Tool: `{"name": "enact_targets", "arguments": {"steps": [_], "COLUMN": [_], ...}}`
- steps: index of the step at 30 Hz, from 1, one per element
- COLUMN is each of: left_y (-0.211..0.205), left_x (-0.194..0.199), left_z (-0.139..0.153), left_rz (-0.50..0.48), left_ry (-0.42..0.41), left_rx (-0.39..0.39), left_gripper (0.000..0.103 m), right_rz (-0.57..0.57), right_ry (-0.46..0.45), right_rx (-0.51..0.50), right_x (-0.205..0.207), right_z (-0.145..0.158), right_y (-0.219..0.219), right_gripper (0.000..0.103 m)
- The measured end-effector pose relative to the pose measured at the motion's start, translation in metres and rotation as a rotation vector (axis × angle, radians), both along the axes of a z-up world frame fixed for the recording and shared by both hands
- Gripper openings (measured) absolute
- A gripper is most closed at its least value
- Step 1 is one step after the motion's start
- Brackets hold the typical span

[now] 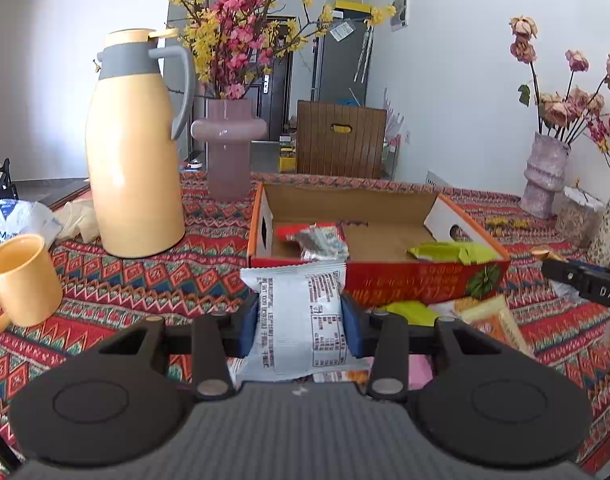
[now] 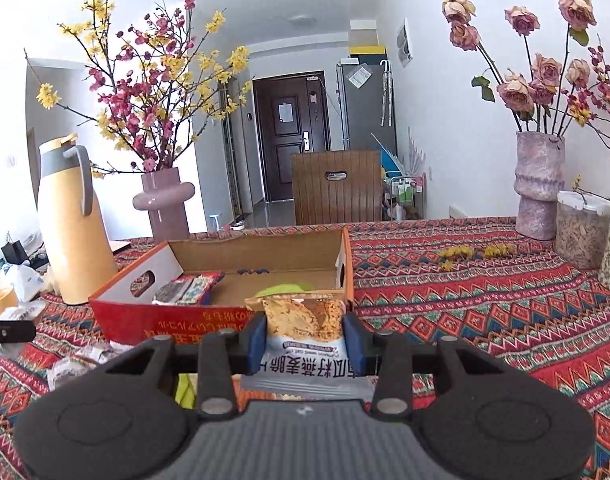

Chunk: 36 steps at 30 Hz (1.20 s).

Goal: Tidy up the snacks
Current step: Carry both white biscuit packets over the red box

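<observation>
My left gripper [image 1: 301, 322] is shut on a white snack packet [image 1: 299, 312] with printed text, held above the patterned cloth just in front of the red cardboard box [image 1: 405, 284]. My right gripper [image 2: 305, 338] is shut on a white packet with an orange cracker picture [image 2: 303, 320], also raised near the box [image 2: 177, 322]. Inside the box lie a red and grey packet [image 1: 319, 240] and a green packet [image 1: 449, 251]. Loose snacks, green [image 1: 411, 312] and orange [image 1: 491, 320], lie on the cloth by the box. The right gripper's tip [image 1: 585, 282] shows at the left wrist view's right edge.
A tall yellow thermos [image 1: 135, 152] and a yellow mug [image 1: 19, 280] stand at the left. A pink vase with blossom branches [image 1: 229, 144] stands behind the box. At the right are a rough pink vase of roses [image 2: 539, 184], a clear jar [image 2: 581, 232] and a flowered vase [image 1: 607, 228].
</observation>
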<state>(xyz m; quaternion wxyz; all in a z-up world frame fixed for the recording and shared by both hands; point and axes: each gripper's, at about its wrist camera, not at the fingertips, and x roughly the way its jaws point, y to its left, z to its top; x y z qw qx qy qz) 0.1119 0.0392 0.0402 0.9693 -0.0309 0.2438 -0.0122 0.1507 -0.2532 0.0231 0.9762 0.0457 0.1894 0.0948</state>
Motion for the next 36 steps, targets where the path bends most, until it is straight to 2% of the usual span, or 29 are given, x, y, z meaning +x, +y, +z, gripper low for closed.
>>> {"name": "enact_targets", "arguments": {"steps": [11,21,30,36], "left_y": [-0.006,-0.004,-0.002,0.006], "left_x": [0.046,0.096,0.140,0.164], "left_z": [0.031,0.040,0.026,0.001], "left_rz": [0.027,0.076,0.125,0.177], "left_ry": [-0.067,-0.065,-0.047,-0.035], "left_rx": [-0.005,-0.015,-0.035,-0.070], "left_gripper": [0.043,0.043,0.043,0.043], "right_rz": [0.032,0.033,0.024,0.017], "right_ry": [-0.028,-0.020,0.038,0.038], "right_rx": [0.010,-0.002,-0.034,-0.051], "right_x": [0.051,0.100,0.145,0.156], "right_z": [0.021,0.029,0.015,-0.003], "right_y": [0.025,0.040,0.054,0.060], "right_gripper": [0.040,0.040,0.040,0.040]}}
